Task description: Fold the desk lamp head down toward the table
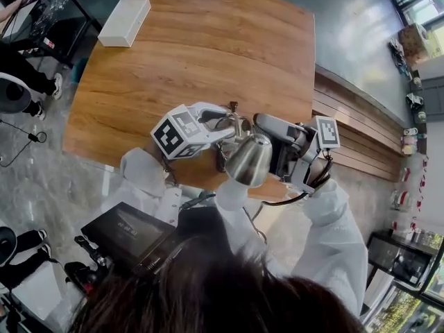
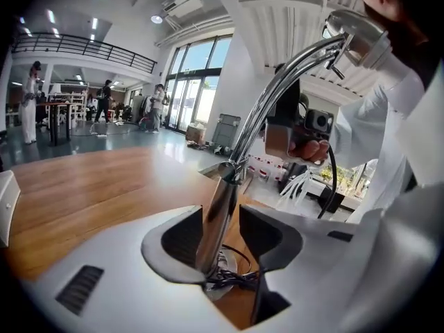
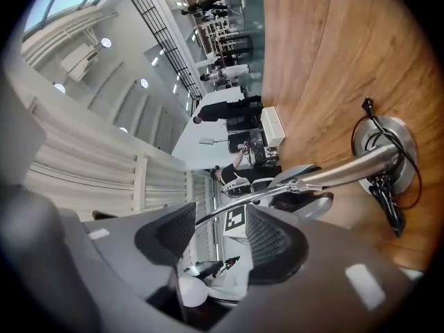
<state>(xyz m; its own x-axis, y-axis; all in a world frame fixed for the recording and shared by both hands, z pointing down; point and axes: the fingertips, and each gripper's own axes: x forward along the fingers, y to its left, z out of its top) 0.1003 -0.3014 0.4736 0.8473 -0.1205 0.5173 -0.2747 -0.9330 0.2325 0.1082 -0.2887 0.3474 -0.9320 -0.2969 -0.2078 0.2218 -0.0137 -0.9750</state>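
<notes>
A chrome desk lamp stands near the front edge of the wooden table (image 1: 208, 47). Its cone-shaped head (image 1: 248, 159) hangs toward me, and in the left gripper view the head (image 2: 357, 37) sits at the top right. My left gripper (image 1: 223, 121) reaches in from the left. Its jaws are open around the lamp's lower pole (image 2: 218, 207), which lies close to the left pad with a gap on the right. My right gripper (image 1: 265, 125) comes in from the right, jaws wide open, and the lamp's thin upper arm (image 3: 229, 210) runs between them without touching. A black cable is coiled on the round base (image 3: 385, 151).
A white box (image 1: 125, 21) lies at the table's far left. The lamp stands close to the table's front edge and right corner. A black device with a screen (image 1: 132, 231) hangs at my chest. People sit by other desks beyond the table's left side.
</notes>
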